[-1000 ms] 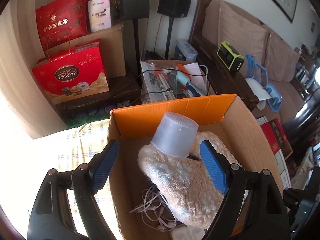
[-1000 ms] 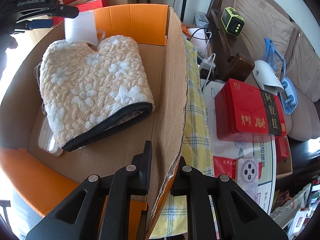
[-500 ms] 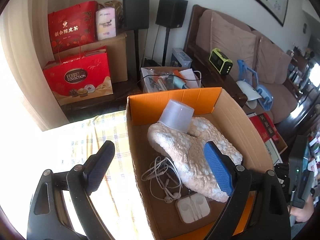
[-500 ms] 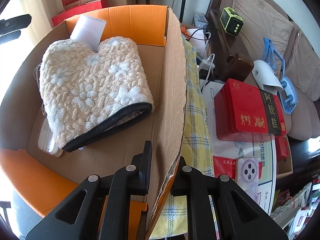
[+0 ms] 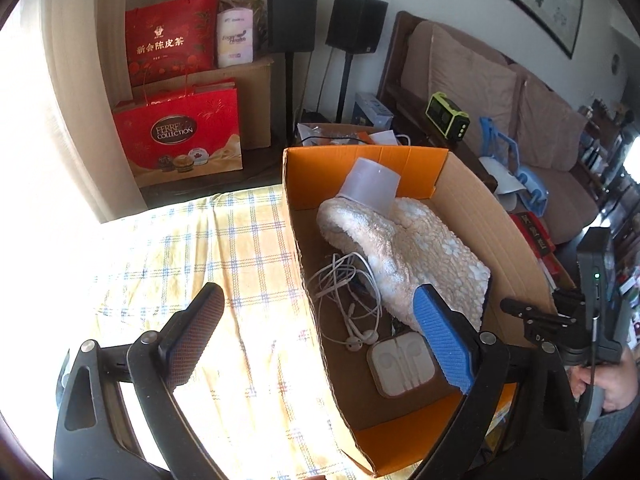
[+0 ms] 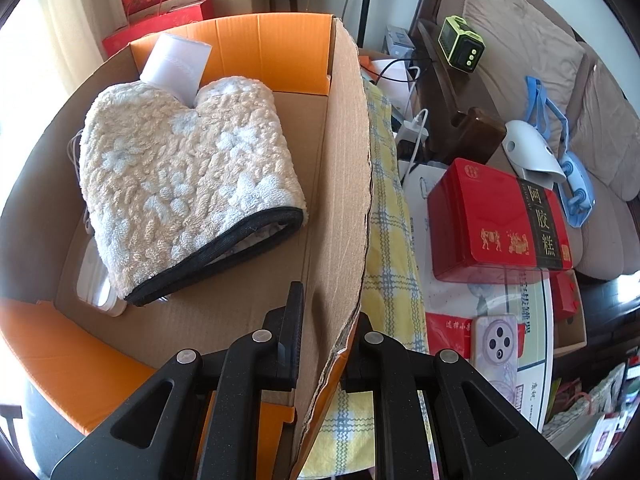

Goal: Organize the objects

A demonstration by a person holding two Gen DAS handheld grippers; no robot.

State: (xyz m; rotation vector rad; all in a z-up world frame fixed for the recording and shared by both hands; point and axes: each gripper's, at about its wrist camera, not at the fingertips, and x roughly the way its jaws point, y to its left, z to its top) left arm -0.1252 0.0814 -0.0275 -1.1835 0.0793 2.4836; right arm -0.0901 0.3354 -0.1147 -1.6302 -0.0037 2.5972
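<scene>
An open cardboard box (image 5: 516, 240) with orange flaps stands on a yellow checked tablecloth (image 5: 208, 248). It holds a fluffy cream mitt (image 5: 412, 252), an upturned clear plastic cup (image 5: 372, 188), tangled white earphones (image 5: 348, 296) and a white earphone case (image 5: 400, 362). My left gripper (image 5: 320, 340) is open and empty, above the box's left wall. My right gripper (image 6: 326, 320) is shut on the box's right wall (image 6: 344, 184). The mitt (image 6: 184, 184) and the cup (image 6: 176, 64) also show in the right wrist view.
Red gift bags (image 5: 180, 136) and speakers (image 5: 292, 24) stand at the back. A sofa (image 5: 500, 92) with a green device (image 5: 446, 120) is to the right. A red box (image 6: 500, 224) and a phone (image 6: 496, 348) lie on a glass table beside the box.
My left gripper has pulled back up and to the left, away from the cup, which stays leaning in the box. My right gripper has kept its grip on the box wall.
</scene>
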